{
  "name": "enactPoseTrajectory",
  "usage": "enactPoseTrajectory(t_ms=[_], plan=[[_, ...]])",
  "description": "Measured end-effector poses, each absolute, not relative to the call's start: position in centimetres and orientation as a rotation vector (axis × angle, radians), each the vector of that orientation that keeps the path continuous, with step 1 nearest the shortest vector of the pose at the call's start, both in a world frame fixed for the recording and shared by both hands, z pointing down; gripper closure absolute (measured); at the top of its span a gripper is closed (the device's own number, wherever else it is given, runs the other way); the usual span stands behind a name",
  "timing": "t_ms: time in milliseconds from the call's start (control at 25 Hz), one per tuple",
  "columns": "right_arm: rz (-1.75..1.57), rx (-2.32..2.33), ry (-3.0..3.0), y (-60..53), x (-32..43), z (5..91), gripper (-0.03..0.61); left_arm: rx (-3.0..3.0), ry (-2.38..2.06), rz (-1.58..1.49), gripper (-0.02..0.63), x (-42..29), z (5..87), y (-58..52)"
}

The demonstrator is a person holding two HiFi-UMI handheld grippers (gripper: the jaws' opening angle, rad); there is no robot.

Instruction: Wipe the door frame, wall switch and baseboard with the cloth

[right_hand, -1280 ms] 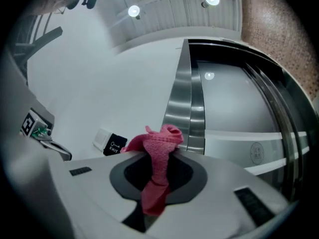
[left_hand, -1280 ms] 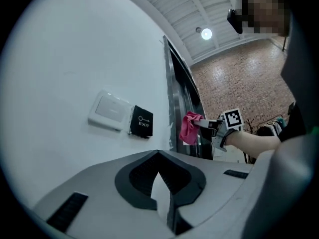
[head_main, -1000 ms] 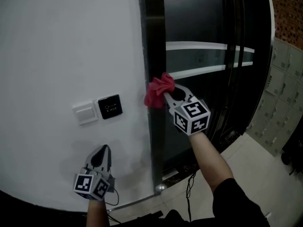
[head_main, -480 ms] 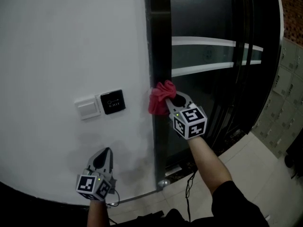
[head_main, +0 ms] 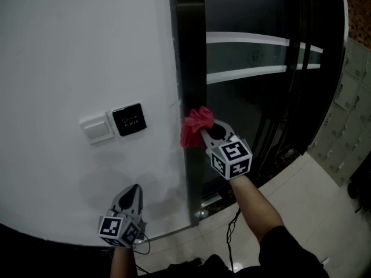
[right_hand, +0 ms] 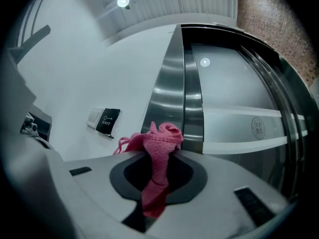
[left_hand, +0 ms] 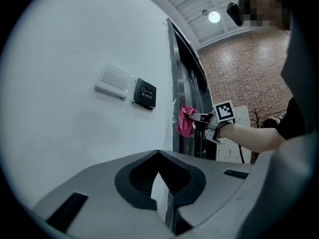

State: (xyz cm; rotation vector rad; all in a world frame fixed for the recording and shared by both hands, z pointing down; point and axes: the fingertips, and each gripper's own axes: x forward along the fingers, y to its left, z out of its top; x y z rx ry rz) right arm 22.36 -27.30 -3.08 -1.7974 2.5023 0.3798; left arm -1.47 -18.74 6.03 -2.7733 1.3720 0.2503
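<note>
Right gripper slid down door frame, jaws clamping cloth; left gripper jaws closed, empty

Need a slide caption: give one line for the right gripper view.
Right gripper, shut on a pink cloth, holds it at the metal door frame.

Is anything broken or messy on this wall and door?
Nothing stands out. The pink cloth is bunched in the right gripper at the dark door frame, and the white wall switch and black exit button sit side by side on the wall, intact.
</note>
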Motion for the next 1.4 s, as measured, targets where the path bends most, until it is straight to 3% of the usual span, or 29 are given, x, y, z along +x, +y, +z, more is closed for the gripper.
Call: enactPoseTrajectory(t_ms=[1400], plan=[[0.196,-1.975,2.511,-27.8,23.0,14.2,0.526,-3.011,1.428,0.055,0.62,0.8,20.9,-20.7]])
